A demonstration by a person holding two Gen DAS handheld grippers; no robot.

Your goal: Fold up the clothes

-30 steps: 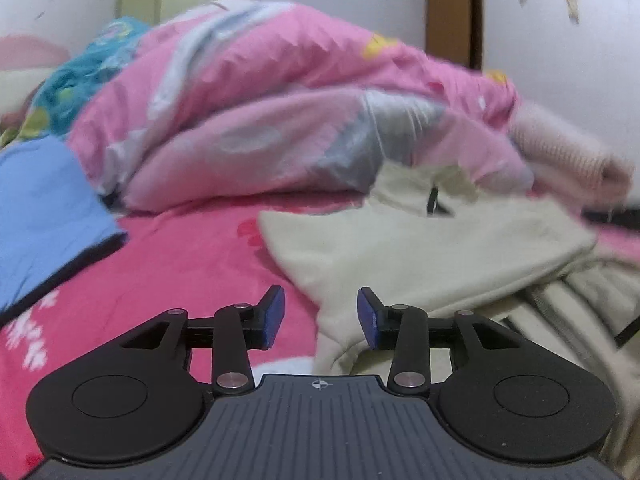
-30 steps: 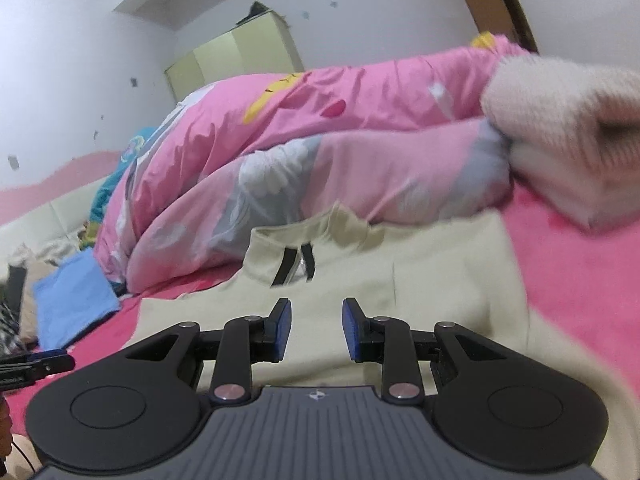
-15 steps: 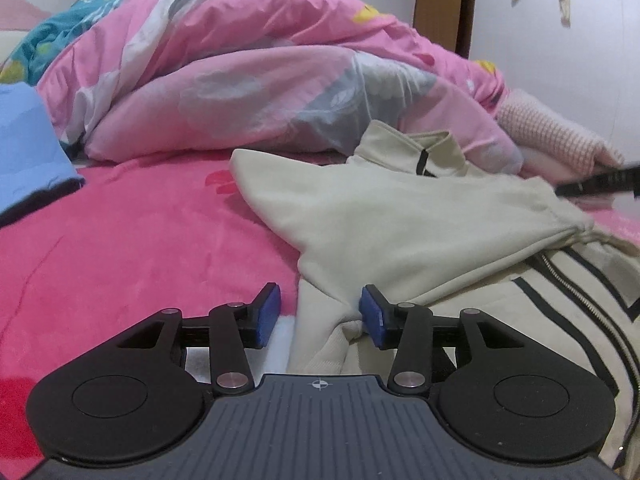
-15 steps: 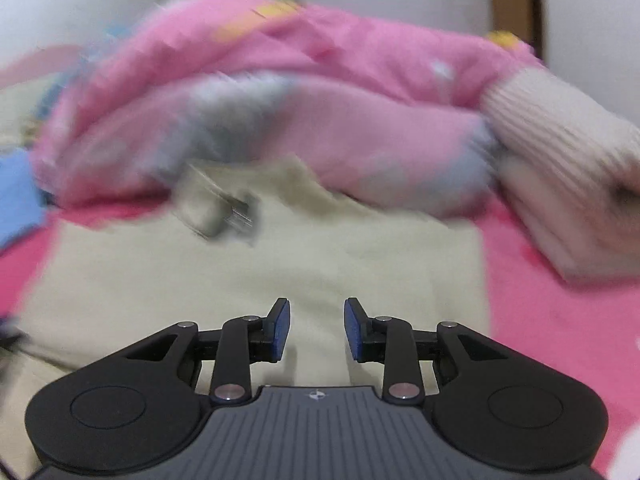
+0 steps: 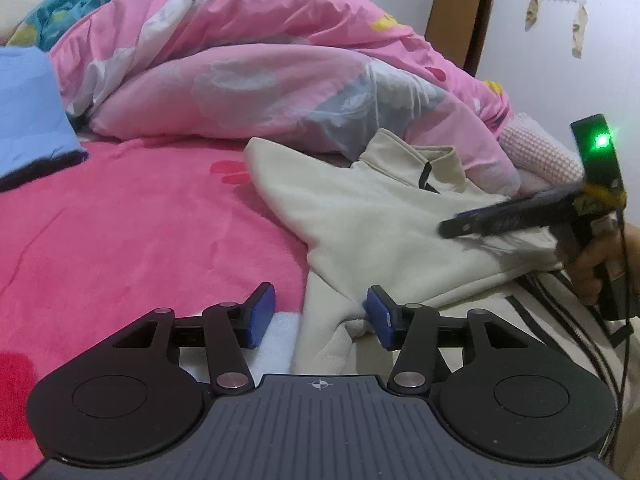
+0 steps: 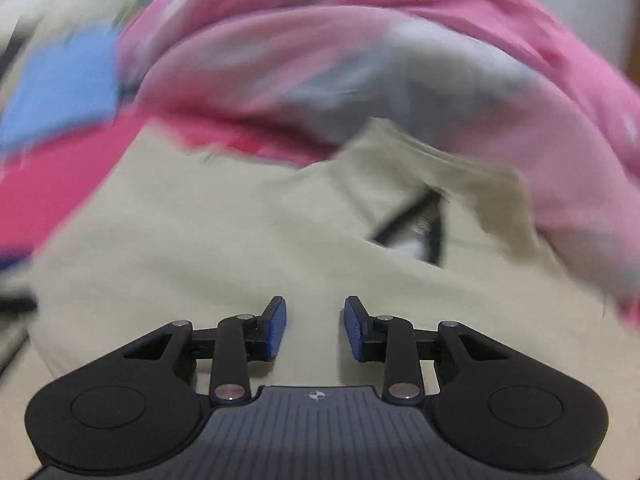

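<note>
The right wrist view is smeared; right gripper (image 6: 314, 328) hangs parted over the cream sweater (image 6: 240, 248). Left gripper (image 5: 318, 318), tilted down, is opening astride its sleeve edge, pinching nothing.

Left gripper (image 5: 316, 316) angled low, its blue-padded fingers (image 5: 260, 316) opening, nothing pinched between them. Right gripper (image 6: 315, 328) tilts downward, blurred in the left view, fingers parted with a gap, empty. A hand (image 5: 600, 264) clutches its handle.
</note>
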